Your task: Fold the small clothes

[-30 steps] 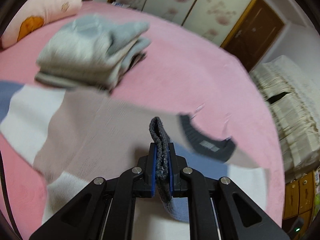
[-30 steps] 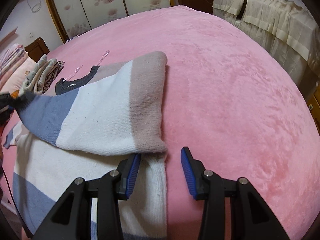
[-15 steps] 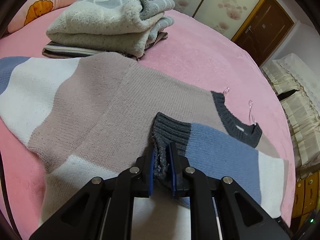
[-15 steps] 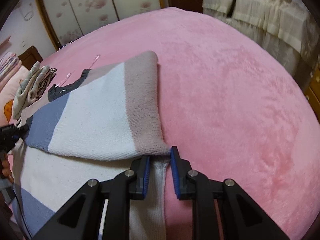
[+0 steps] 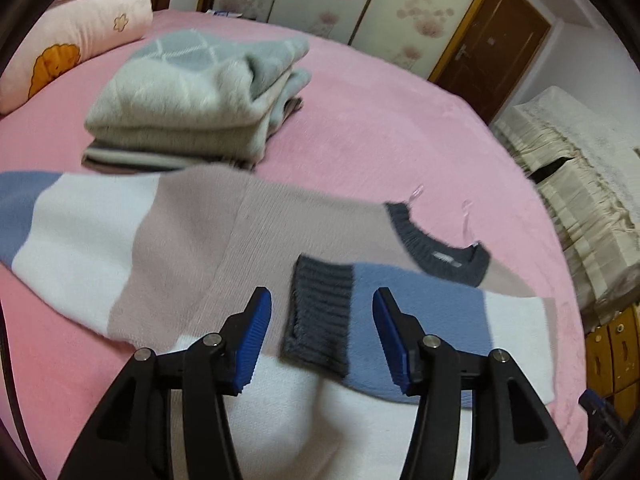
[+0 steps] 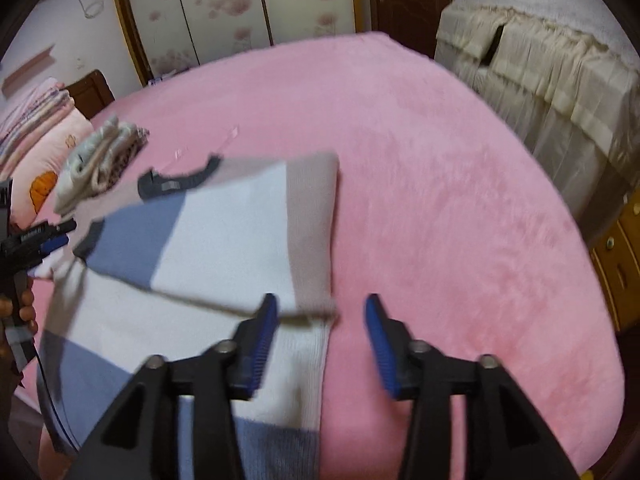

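Note:
A striped knit sweater [image 5: 188,240] in taupe, white and blue lies flat on the pink bed [image 5: 380,112]. One sleeve is folded across its body, ending in a dark grey ribbed cuff [image 5: 320,312]. My left gripper [image 5: 322,330] is open, with the cuff lying free between its jaws. The dark grey collar [image 5: 440,248] lies beyond. In the right wrist view my right gripper [image 6: 320,330] is open over the folded sleeve's corner [image 6: 316,304] at the sweater's right edge [image 6: 224,240]. The left gripper also shows in the right wrist view [image 6: 52,236] at far left.
A stack of folded grey-green sweaters [image 5: 196,100] sits at the back left of the bed, also in the right wrist view [image 6: 100,160]. A pink pillow [image 5: 72,48] lies behind it. A cream-covered piece of furniture [image 6: 552,92] stands right of the bed. Wooden drawers [image 6: 616,256] are at far right.
Both grippers have opened. The left one let go of the grey cuff, which now lies flat on the sweater. The right one released the folded sleeve's corner and drew back slightly.

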Action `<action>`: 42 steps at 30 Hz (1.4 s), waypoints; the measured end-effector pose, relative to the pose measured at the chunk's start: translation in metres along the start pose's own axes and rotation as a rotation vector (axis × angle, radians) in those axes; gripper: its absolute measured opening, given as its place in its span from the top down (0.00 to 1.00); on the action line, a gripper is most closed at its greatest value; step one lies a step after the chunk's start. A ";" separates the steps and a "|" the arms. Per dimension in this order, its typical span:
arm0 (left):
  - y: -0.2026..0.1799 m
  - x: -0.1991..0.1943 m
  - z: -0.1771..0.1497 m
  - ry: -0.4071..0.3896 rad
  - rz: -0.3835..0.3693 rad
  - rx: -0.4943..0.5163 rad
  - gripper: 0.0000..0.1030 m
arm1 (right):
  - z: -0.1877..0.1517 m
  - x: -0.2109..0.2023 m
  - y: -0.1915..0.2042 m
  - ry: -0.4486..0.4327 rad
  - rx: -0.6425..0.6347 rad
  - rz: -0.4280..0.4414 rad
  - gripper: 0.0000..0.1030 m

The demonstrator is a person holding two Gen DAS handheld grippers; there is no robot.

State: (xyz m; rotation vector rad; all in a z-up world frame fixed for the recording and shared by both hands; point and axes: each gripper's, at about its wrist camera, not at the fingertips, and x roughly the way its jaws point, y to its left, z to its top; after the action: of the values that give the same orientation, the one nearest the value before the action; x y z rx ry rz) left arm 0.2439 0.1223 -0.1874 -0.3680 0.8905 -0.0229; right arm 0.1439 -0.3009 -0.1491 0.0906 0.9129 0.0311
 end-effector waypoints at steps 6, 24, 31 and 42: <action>-0.002 0.029 0.009 0.057 0.068 0.044 0.47 | 0.051 0.030 0.001 -0.038 0.000 -0.013 0.38; -0.001 0.080 0.014 0.065 0.165 0.066 0.73 | 0.084 0.152 -0.025 0.105 0.096 -0.120 0.74; -0.006 0.068 0.016 0.067 0.176 0.090 0.70 | 0.080 0.123 -0.026 0.056 0.121 -0.189 0.73; -0.032 -0.014 0.000 0.030 0.115 0.141 0.35 | 0.051 0.030 0.011 -0.018 0.087 -0.075 0.71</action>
State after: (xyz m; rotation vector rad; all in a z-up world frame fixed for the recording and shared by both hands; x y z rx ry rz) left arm 0.2388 0.0946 -0.1664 -0.1846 0.9325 0.0148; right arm 0.2022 -0.2911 -0.1407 0.1374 0.8995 -0.0788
